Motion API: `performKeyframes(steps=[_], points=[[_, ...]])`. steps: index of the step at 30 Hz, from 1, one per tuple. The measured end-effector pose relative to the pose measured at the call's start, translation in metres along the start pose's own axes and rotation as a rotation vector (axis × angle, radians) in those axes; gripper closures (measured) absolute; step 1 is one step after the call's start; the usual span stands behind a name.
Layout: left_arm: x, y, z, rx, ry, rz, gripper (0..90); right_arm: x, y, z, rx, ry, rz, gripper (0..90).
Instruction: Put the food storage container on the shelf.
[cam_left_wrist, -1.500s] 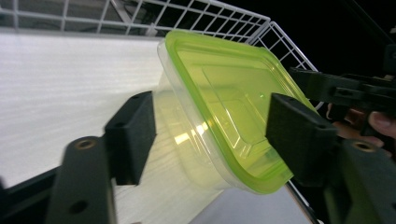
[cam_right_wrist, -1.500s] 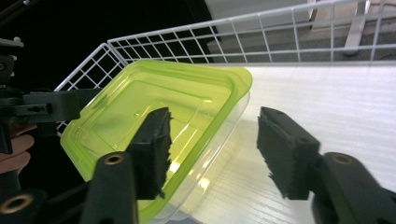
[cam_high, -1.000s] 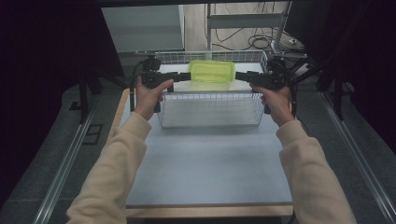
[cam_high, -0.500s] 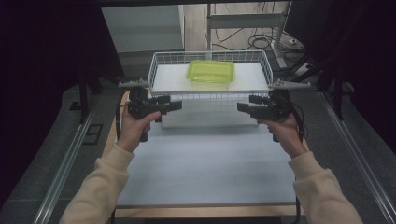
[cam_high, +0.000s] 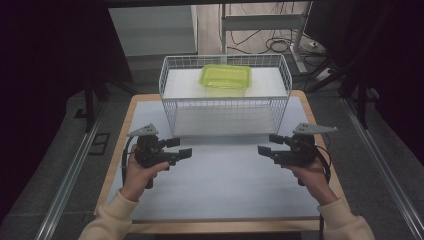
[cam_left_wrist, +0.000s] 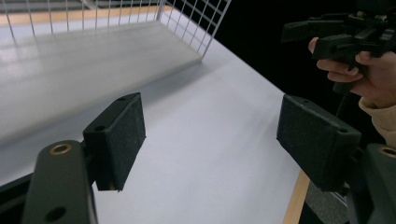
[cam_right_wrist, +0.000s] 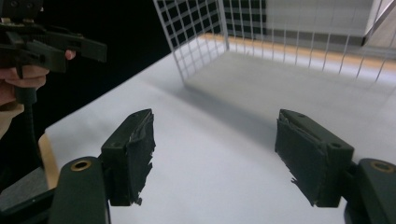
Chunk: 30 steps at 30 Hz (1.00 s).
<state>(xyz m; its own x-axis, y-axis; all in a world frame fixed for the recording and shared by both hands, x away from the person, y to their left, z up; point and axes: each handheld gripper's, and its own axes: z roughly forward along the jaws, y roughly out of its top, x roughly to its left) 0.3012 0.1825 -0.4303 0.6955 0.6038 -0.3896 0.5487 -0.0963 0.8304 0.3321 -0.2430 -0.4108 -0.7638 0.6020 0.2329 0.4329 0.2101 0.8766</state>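
A white wire basket (cam_high: 225, 107) stands at the far end of the white table top (cam_high: 225, 185). A lime-green lidded container (cam_high: 226, 76) lies inside it toward the back. My left gripper (cam_high: 181, 148) hovers over the table in front of the basket's left corner, jaws wide apart and empty (cam_left_wrist: 210, 121). My right gripper (cam_high: 266, 144) mirrors it before the right corner. Its jaws have just been opening and have only bare table between them (cam_right_wrist: 215, 144). The two grippers point inward at each other. The basket's near corner (cam_left_wrist: 201, 28) shows beyond the left pads.
The table's wooden rim (cam_high: 125, 130) frames the white surface. Metal floor rails (cam_high: 70, 175) run along both sides. A desk frame and loose cables (cam_high: 280, 45) sit behind the basket. The other hand (cam_left_wrist: 355, 70) appears far right in the left gripper view.
Both grippers have come away from the basket's two sides, drawn back toward the near edge and lower. The basket stays at the far end with the green container inside.
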Motion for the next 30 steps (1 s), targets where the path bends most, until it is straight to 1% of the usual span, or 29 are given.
performKeyframes(steps=[1, 2, 4, 7, 10, 11, 13, 15, 18, 21, 23, 26, 30], points=[[0.0, -0.008, 0.001, 0.002, -0.002, -0.009, 23.6, 0.001, -0.005, 0.0, 0.008, 0.0, 0.0, 28.5], [0.0, -0.012, 0.002, 0.01, -0.005, -0.013, 23.8, 0.001, -0.013, 0.0, 0.024, -0.008, -0.011, 28.3], [0.0, -0.024, 0.005, 0.032, 0.001, -0.014, 23.7, 0.003, -0.025, 0.0, 0.045, -0.02, -0.024, 28.0], [0.0, -0.043, 0.011, 0.071, 0.027, 0.005, 23.6, 0.003, -0.041, 0.002, 0.061, -0.028, -0.031, 27.7], [0.003, -0.059, 0.018, 0.115, 0.028, 0.011, 23.5, 0.003, -0.057, 0.005, 0.078, -0.026, -0.031, 27.0], [0.003, -0.062, 0.02, 0.126, 0.031, 0.011, 23.5, 0.002, -0.063, 0.008, 0.096, -0.019, -0.029, 26.5], [0.005, -0.068, 0.022, 0.145, 0.053, 0.017, 23.4, 0.002, -0.069, 0.012, 0.123, -0.028, -0.036, 25.3], [0.005, -0.072, 0.024, 0.156, 0.063, 0.019, 23.4, 0.002, -0.075, 0.015, 0.136, -0.03, -0.03, 25.2], [0.005, -0.075, 0.027, 0.168, 0.06, 0.016, 23.4, 0.001, -0.083, 0.018, 0.147, -0.031, -0.014, 25.2], [0.005, -0.078, 0.028, 0.17, 0.051, 0.011, 23.3, 0.0, -0.09, 0.022, 0.164, -0.045, -0.012, 24.8], [0.007, -0.08, 0.027, 0.173, 0.054, 0.006, 23.2, 0.001, -0.095, 0.026, 0.185, -0.048, -0.01, 24.1], [0.009, -0.08, 0.026, 0.164, 0.064, 0.0, 23.2, 0.004, -0.097, 0.029, 0.198, -0.054, -0.038, 22.9], [0.011, -0.08, 0.024, 0.154, 0.07, -0.006, 23.2, 0.004, -0.096, 0.028, 0.174, -0.077, -0.061, 18.4]])
